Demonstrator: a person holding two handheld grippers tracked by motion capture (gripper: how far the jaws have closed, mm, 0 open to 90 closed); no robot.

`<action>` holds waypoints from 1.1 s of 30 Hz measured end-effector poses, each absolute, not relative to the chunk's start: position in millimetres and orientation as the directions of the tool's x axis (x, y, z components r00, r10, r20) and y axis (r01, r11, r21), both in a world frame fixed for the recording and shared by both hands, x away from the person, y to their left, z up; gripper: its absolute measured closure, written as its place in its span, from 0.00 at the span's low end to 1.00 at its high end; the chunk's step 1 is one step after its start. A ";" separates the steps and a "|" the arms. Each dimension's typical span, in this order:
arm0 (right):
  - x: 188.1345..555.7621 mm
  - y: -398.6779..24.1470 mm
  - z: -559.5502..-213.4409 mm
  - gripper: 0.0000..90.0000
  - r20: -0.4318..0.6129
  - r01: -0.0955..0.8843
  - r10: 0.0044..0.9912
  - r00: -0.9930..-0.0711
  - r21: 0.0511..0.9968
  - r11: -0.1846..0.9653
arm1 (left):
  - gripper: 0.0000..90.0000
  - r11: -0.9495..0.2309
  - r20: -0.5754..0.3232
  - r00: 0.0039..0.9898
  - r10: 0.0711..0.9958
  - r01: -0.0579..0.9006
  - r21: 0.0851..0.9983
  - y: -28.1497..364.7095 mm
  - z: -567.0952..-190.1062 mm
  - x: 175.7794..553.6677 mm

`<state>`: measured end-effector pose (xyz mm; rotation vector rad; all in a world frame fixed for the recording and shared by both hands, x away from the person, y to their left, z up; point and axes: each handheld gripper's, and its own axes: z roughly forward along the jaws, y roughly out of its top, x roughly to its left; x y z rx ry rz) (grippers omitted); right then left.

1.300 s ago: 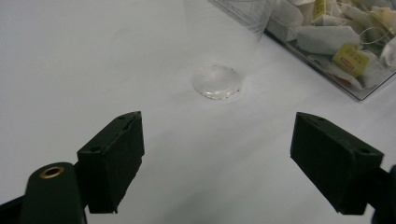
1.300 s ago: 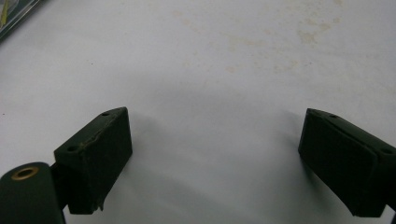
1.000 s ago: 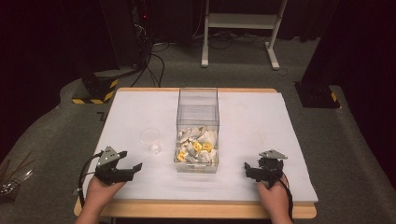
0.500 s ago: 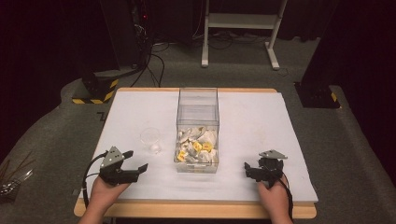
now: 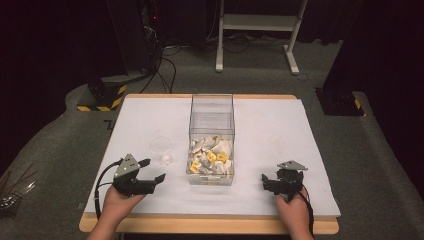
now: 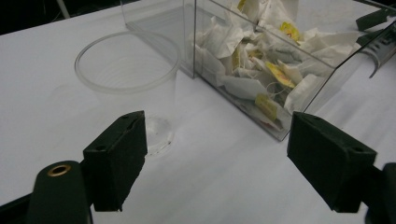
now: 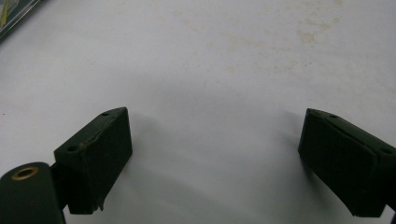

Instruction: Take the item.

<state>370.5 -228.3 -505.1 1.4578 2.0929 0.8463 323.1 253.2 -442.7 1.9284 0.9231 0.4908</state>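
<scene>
Left gripper [image 6: 215, 154]: jaws spread wide, nothing between the pads; both pads clear of the white table cover [image 5: 280, 130]; beyond the left-hand jaw in the left gripper view stands the clear plastic cup [image 6: 133, 81], upright, mouth up, apart from the jaw; just beside the cup stands the clear box [image 6: 280, 60], holding a heap of paper tea-bag sachets [image 6: 261, 51] with yellow tags. Right gripper [image 7: 215, 163]: jaws spread wide, nothing between them, held low over bare cover. High view: left gripper [image 5: 147, 171] near the cup [image 5: 161, 147], angled toward the box [image 5: 212, 120]; right gripper [image 5: 272, 182] well apart, at the near right of the box.
</scene>
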 end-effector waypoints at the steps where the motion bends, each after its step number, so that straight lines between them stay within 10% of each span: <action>1: 370.5 -228.3 -505.1 0.11 -0.017 0.664 0.940 -0.340 0.704 0.253 | 0.23 -0.303 -0.031 0.644 0.765 0.402 0.864 251.5 -441.7 323.9; 33: 370.4 -228.3 -505.1 0.11 -0.017 0.664 0.940 -0.340 0.704 0.253 | 0.24 -0.352 -0.034 0.743 0.668 0.356 0.866 188.8 -417.7 348.7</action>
